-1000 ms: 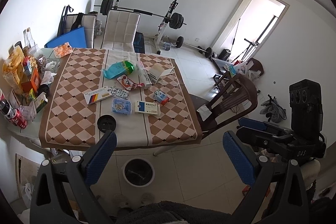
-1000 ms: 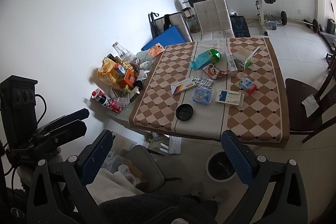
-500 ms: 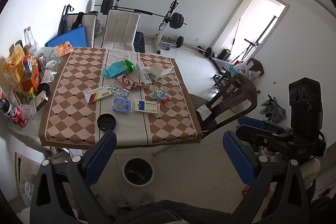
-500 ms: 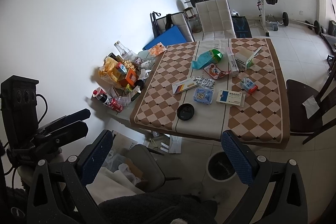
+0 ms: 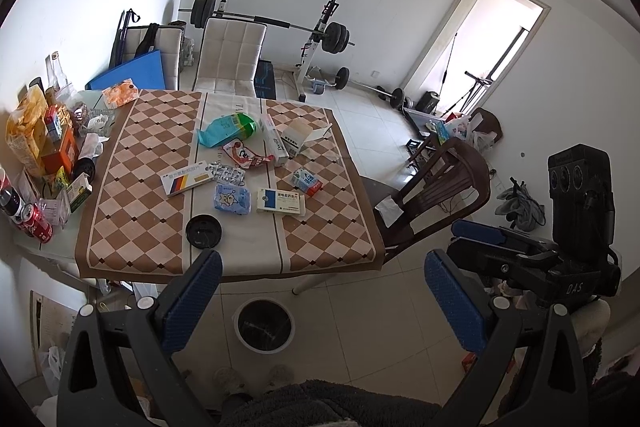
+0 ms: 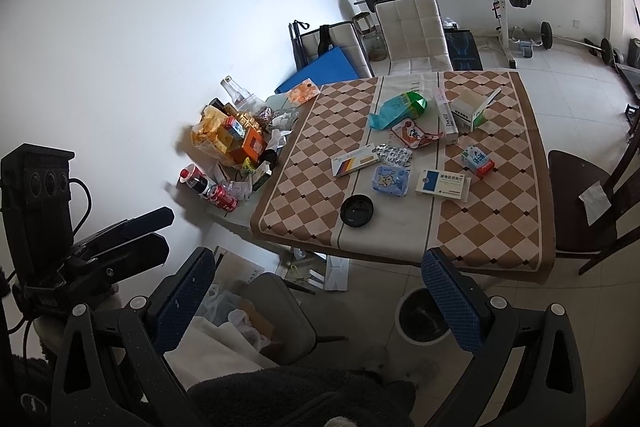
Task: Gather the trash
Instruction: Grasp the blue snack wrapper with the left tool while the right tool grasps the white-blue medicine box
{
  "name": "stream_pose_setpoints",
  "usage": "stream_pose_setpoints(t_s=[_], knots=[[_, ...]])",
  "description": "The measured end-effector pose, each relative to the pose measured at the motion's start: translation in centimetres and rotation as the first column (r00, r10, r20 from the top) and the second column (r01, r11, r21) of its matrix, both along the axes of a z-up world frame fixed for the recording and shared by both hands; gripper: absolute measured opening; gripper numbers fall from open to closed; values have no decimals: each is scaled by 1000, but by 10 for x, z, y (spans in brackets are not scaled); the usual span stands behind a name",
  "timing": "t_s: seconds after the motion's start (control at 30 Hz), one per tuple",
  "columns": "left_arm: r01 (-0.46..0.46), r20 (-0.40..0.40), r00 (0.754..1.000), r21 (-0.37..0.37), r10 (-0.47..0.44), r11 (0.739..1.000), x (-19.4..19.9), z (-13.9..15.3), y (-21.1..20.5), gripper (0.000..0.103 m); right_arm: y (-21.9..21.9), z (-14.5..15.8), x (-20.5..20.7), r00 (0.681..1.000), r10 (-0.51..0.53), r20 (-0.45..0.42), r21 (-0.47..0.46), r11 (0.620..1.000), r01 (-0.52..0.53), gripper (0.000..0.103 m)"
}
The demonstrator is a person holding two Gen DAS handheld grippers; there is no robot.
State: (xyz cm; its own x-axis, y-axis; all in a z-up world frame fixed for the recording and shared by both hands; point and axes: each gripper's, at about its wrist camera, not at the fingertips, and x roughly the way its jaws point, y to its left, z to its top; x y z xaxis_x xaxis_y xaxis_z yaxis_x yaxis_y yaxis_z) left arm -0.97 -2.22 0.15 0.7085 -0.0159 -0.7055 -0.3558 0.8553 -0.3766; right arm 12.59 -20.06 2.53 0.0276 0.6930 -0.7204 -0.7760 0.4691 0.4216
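Nearest the cameras, both grippers are held back from the desk with nothing between their blue, dimpled pads: the left gripper (image 5: 322, 297) and the right gripper (image 6: 320, 297) each stand wide open. On the tiled floor just below the desk's near edge sits a round white bin (image 5: 264, 325) with a dark liner. Above it the desk (image 5: 132, 247) wears a brown-and-cream checked cloth. A flat black round lid (image 5: 203, 230) lies closest, at 6 o'clock of the litter. Beyond it lie a soft blue tissue pack (image 5: 232, 199) and a flat white-and-blue box (image 5: 281, 201); farther, at 12 o'clock, a crinkled teal-green bag (image 5: 228, 129). A padded white chair (image 5: 230, 57) stands behind the desk.
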Motion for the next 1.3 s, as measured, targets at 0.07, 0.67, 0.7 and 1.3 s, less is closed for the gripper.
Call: stream_pose_setpoints(t_s=[0.07,0.67,0.7,1.3], knots=[[1,0,1000,0,-1,1000,0,0,0,103,0,0,-1,1000,-1,1,0,1000,1,103],[-106,-78,990,157,119,982,4,-12,-4,103,9,0,-4,999,-52,-6,6,999,52,103],[-143,-105,980,217,168,966,7,-17,1,103,11,-1,-1,998,-68,-5,-1,998,68,103],[-291,-525,708,392,472,873,124,-220,103,103,139,-207,146,990,37,139,-513,857,40,103]])
